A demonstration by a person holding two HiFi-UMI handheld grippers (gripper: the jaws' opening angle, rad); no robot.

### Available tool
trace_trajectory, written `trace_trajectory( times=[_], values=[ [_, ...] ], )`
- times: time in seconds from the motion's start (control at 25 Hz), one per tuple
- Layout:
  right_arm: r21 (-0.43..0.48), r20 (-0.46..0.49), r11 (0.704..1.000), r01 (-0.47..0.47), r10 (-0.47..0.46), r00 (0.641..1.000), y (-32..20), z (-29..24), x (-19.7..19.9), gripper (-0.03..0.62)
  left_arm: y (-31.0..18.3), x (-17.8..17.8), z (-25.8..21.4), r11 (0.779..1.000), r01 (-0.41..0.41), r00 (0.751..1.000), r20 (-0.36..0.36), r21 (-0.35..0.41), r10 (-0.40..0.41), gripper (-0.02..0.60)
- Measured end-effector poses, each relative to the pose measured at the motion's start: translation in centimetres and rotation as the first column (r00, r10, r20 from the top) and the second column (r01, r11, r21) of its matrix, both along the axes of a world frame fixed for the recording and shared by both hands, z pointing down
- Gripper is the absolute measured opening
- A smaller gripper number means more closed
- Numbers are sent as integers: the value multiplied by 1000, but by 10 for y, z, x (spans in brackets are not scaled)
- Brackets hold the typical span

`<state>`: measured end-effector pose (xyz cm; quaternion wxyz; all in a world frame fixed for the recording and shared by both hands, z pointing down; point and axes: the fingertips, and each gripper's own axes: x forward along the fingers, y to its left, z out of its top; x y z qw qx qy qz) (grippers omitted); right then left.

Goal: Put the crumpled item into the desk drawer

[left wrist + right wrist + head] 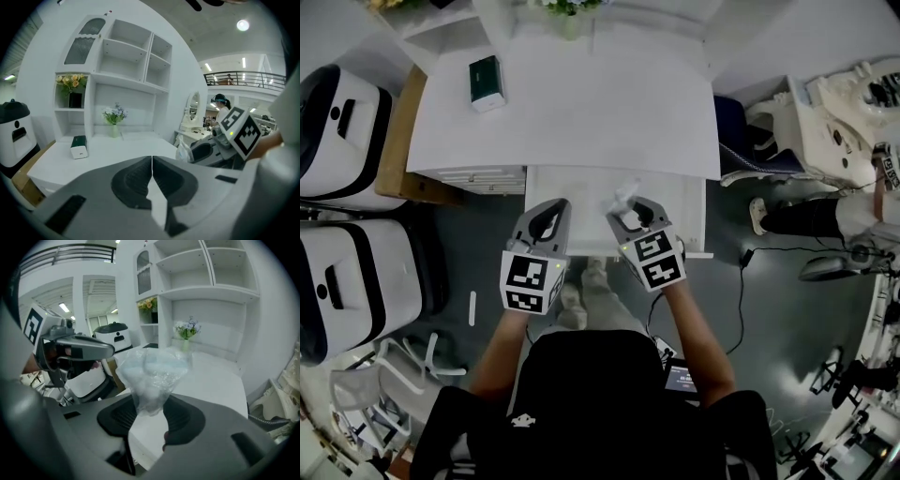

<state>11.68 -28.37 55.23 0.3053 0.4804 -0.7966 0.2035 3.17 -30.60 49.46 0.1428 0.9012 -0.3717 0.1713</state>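
The crumpled item is a clear plastic bag point(151, 376), bunched up and sticking out above my right gripper point(149, 412), which is shut on its lower end. In the head view that right gripper point(630, 208) holds the bag point(622, 194) over the open white drawer point(572, 187) under the desk's front edge. My left gripper point(551, 210) hovers beside it over the drawer's left part, empty. Seen in its own view, the left gripper point(151, 163) has its jaws pressed together, with the bag point(183, 150) visible at the right.
The white desk point(581, 103) carries a green and white box point(486, 82) and a flower vase point(114, 127) under white shelves. Two white machines point(342, 141) stand left of the desk, a chair point(750, 150) and cables to the right. My feet point(581, 292) are below the drawer.
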Motion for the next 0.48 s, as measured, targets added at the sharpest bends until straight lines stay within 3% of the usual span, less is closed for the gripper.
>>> trace_trajectory(
  times=[0.36, 0.48],
  values=[
    [-174, -54, 982, 70, -80, 995, 7, 66, -5, 155, -6, -11, 25, 997, 48, 999, -1, -52, -48, 8],
    [-224, -119, 969, 105, -134, 984, 11, 88, -2, 155, -6, -11, 34, 997, 53, 999, 10, -62, -52, 8]
  ],
)
